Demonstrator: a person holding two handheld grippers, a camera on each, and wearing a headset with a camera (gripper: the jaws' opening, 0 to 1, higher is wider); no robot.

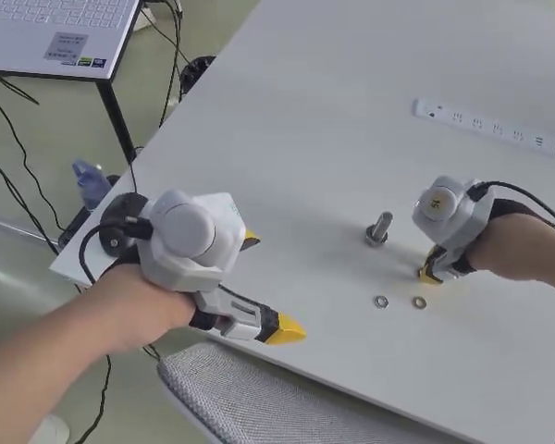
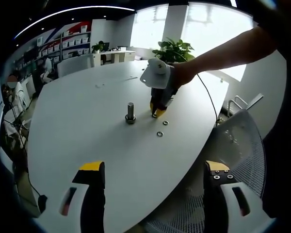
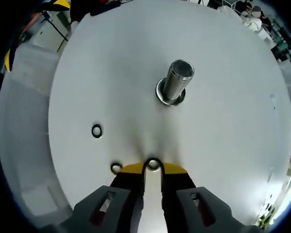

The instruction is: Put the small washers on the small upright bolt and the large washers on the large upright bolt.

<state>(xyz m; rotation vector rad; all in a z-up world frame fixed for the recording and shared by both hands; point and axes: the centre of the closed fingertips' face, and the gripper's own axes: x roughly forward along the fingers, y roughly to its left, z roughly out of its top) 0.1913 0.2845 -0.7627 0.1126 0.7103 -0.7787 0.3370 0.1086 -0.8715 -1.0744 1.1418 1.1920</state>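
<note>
The right gripper [image 3: 153,168] pinches a washer [image 3: 154,163] at its tips, near the upright bolt [image 3: 174,81]. The tips half hide it. The left gripper [image 2: 155,166] stands wide open.

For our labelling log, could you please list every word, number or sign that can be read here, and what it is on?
None can be read for certain.
Stickers on the laptop: too small to read.
Round yellow sticker on the right gripper: dark marks, too blurred.
Red signs above the far shelves: too blurred.
</note>
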